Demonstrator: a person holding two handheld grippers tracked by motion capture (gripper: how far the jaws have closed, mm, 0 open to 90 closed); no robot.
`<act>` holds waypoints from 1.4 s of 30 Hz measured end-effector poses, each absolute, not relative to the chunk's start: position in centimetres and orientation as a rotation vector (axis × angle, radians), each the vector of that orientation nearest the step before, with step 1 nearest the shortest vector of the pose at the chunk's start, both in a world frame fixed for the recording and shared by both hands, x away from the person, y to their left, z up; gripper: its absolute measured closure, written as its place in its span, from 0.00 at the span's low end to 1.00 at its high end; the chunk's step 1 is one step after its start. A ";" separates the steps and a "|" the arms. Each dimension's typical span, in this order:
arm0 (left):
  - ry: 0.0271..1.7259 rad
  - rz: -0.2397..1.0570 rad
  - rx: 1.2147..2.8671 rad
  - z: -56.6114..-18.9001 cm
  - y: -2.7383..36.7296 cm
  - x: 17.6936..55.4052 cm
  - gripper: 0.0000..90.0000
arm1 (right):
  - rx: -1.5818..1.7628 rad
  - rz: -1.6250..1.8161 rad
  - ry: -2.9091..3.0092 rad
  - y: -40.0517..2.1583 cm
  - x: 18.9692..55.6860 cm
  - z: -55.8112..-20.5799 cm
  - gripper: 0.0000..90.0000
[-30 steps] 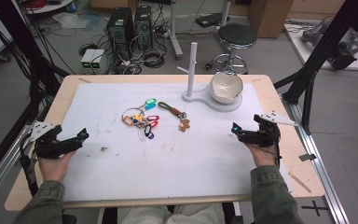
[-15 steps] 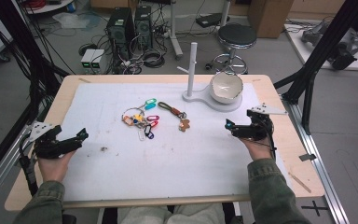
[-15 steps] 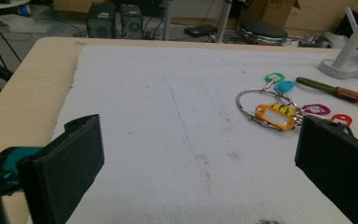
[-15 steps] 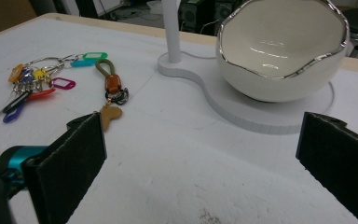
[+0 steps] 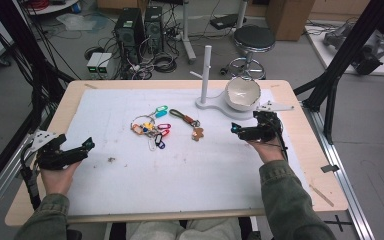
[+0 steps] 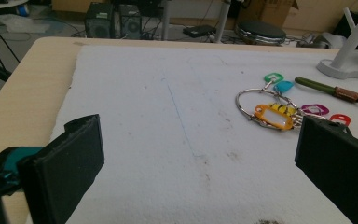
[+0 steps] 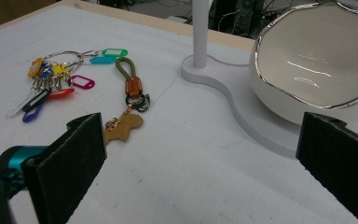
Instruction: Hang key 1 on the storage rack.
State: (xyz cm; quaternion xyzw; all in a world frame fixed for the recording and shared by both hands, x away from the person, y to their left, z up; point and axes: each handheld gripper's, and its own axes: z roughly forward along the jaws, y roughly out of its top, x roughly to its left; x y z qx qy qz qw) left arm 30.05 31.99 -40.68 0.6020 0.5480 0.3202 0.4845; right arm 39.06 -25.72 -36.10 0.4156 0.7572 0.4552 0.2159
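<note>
White padding (image 5: 180,165) covered the wooden table (image 5: 67,102), with computer towers, cables and a stool on the floor beyond its far edge. Nearest the right gripper (image 5: 243,131) lay the keychain with the olive loop (image 7: 123,66) and a tan, bear-shaped charm (image 7: 125,125). Its long axis ran from the loop at the far end to the charm at the near end — in the high view, slanting from upper left to lower right, charm toward the person. It rested flat on the padding, between the bunch of coloured key tags (image 5: 151,129) and the white stand (image 5: 206,65) with its bowl (image 5: 242,94).

Right gripper: jaws spread wide, nothing between them, touching nothing. It was held above the padding just right of the charm, pointing left toward it; in the right gripper view the charm sat just beside the left jaw, not within the gap.

Left gripper (image 5: 82,147): jaws likewise spread wide and empty — held near the table's left edge, well apart from the key tags (image 6: 274,114), pointing across the padding toward them.
</note>
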 end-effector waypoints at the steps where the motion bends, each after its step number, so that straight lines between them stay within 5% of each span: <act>1: 1.335 0.779 1.467 -40.7 32.0 30.0 0.02 | 1.146 1.258 2.107 -25.5 39.2 -36.0 0.01; 42: 1.330 0.774 1.455 -40.7 32.1 30.2 0.02 | 1.117 1.201 2.321 -18.2 45.3 -35.4 0.01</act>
